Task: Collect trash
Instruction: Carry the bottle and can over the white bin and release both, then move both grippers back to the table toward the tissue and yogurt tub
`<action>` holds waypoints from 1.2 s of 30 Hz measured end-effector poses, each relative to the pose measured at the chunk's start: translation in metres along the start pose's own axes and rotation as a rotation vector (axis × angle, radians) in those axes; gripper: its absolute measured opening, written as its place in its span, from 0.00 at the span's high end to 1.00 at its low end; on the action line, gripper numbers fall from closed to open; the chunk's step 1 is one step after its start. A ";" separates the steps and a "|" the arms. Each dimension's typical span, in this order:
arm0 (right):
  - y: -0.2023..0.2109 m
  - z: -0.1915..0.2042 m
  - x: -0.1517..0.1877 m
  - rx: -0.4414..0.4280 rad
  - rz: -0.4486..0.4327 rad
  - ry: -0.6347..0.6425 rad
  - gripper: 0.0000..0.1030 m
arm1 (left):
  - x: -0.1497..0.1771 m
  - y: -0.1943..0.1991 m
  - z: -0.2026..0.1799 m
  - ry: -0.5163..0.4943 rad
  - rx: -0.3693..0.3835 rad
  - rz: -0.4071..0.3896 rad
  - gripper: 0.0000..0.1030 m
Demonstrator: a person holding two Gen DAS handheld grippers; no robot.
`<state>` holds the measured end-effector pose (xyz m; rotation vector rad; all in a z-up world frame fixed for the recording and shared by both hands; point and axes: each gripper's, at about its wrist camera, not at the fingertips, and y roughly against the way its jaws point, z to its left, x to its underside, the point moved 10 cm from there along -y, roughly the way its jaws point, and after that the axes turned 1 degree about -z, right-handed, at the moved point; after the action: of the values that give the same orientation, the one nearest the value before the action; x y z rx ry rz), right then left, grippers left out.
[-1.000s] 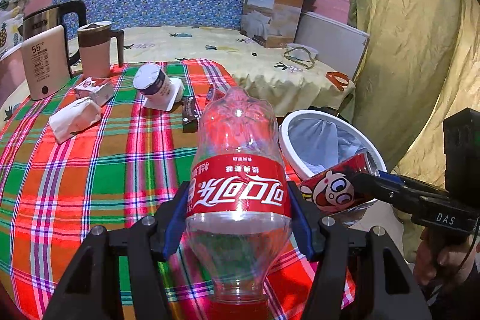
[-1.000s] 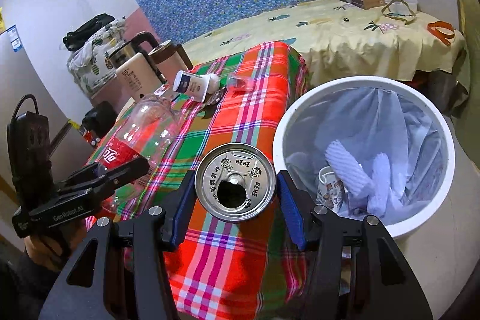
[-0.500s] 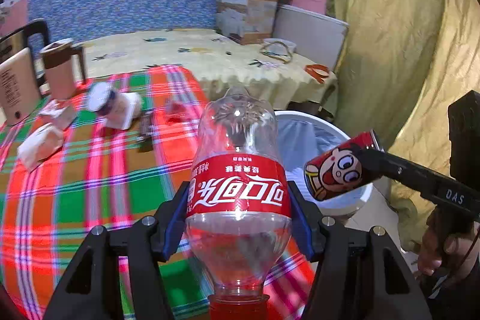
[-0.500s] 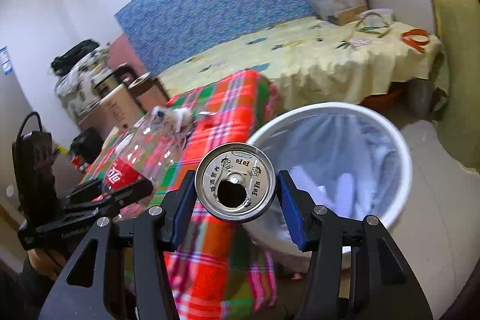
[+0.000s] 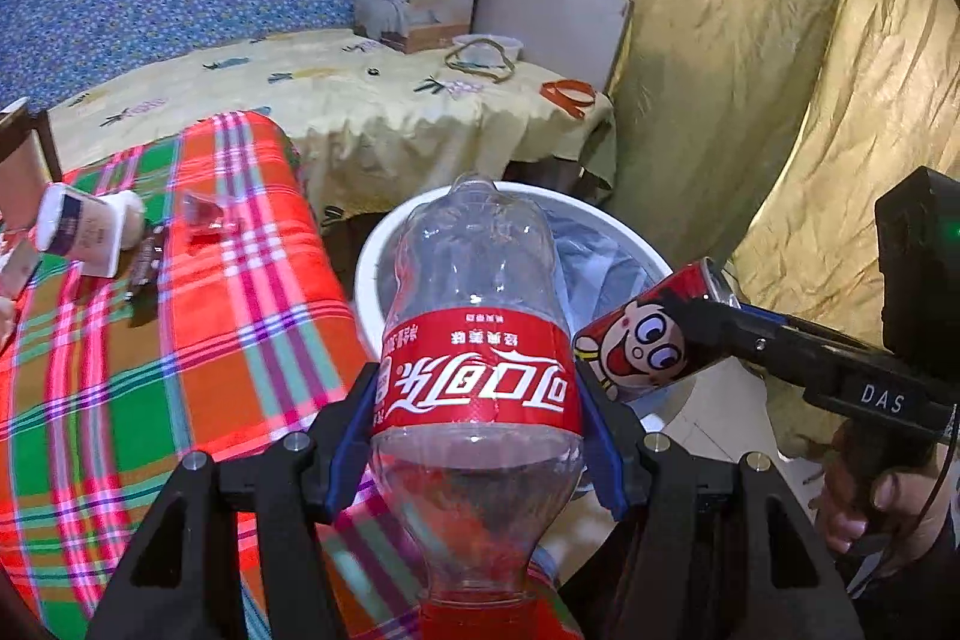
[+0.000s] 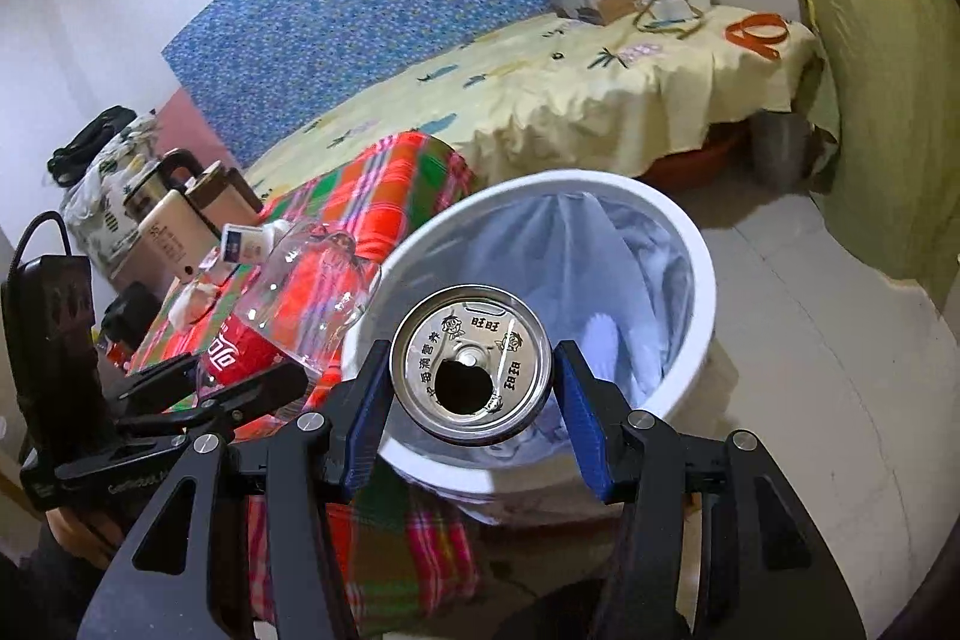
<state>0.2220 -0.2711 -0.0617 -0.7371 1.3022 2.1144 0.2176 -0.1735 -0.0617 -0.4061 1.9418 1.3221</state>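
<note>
**Bottle and can held at the bin's rim**

At the far left of the left wrist view, a small white tub (image 5: 84,232) lies on its side on the worktop (image 5: 198,334), which wears a red, green and pink plaid cloth. A dark wrapper-like scrap (image 5: 144,268) sits just beside the tub, though motion blur leaves it hard to identify.

In the middle, the left claw (image 5: 480,400) pinches a clear cola bottle (image 5: 477,340) across its red label, blue pads pressed to both sides, the red cap toward the camera and the base pointing away over the near rim of the white trash bin (image 5: 372,268). The bin stands on the floor against the worktop's edge and is lined with a pale bag.

To the right, the right claw (image 6: 471,400) clamps a red cartoon-printed can (image 6: 471,358), its opened silver top facing the camera, held over the bin's near side. The can is just beside the bottle. A hand (image 5: 882,496) grips the right claw's handle at the far right.
</note>
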 end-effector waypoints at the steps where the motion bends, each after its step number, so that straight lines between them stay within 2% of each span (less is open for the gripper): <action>1: -0.001 -0.002 0.000 0.004 0.002 -0.004 0.46 | 0.000 -0.002 -0.002 -0.002 0.003 0.003 0.39; 15: -0.006 -0.015 0.003 0.040 0.030 -0.031 0.45 | -0.011 -0.017 -0.011 0.004 0.036 0.001 0.37; 25: 0.007 -0.009 -0.008 0.044 -0.016 -0.016 0.45 | -0.013 0.007 0.004 0.033 0.019 -0.052 0.36; 36: 0.010 0.019 -0.005 0.000 -0.024 0.039 0.45 | 0.007 0.036 0.028 0.092 0.003 -0.070 0.36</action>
<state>0.2158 -0.2587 -0.0453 -0.7942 1.3070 2.0904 0.2012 -0.1324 -0.0480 -0.5366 1.9864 1.2757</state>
